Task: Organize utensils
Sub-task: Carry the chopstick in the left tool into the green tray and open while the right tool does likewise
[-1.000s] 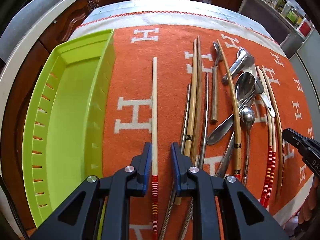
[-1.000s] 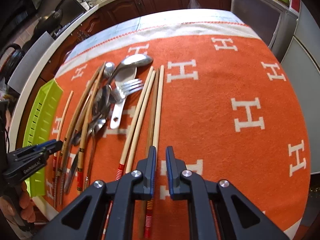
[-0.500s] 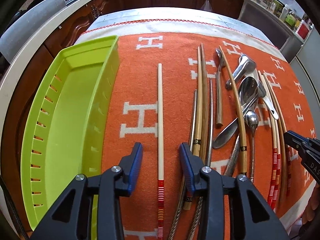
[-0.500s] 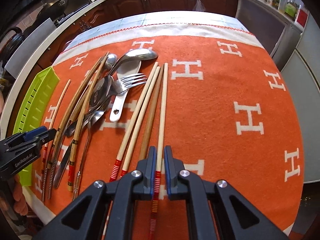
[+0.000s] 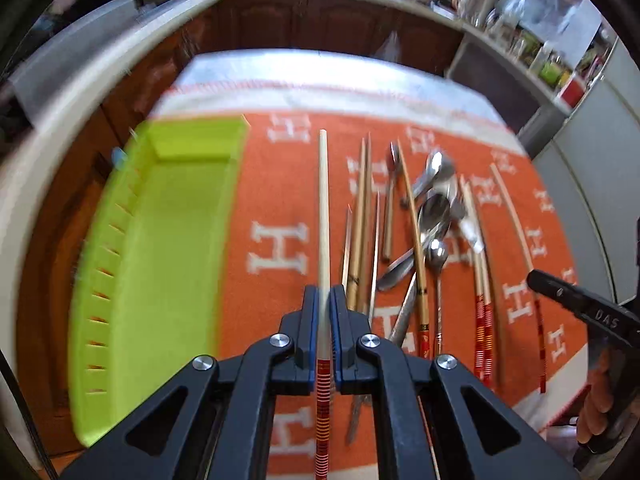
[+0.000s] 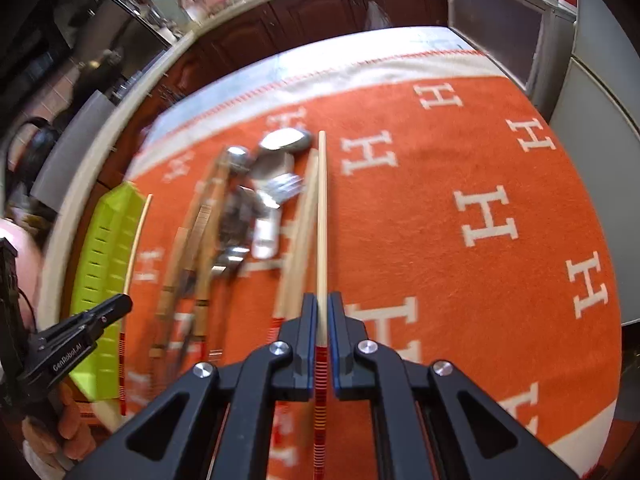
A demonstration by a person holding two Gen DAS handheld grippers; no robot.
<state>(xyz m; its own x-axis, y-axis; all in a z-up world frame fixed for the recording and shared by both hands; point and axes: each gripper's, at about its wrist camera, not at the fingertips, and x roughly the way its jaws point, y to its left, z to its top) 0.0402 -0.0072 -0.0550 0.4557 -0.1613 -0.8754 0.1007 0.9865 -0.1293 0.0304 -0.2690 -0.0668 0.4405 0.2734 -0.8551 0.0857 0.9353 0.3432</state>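
My left gripper is shut on a pale chopstick with a red-striped end, held lifted above the orange cloth, just right of the lime green tray. My right gripper is shut on a matching chopstick, also lifted off the cloth. A pile of spoons, a fork and more chopsticks lies on the cloth between the two grippers; it also shows in the right wrist view. The left gripper appears at the left edge of the right wrist view.
The orange cloth with white H marks covers the table. The tray lies along the table's left edge. Dark kitchen cabinets stand beyond the far edge. A grey appliance stands at the right.
Both grippers closed on their chopsticks and lifted them off the cloth. The left jaws were open half a second ago. Both views have tilted up and blurred.
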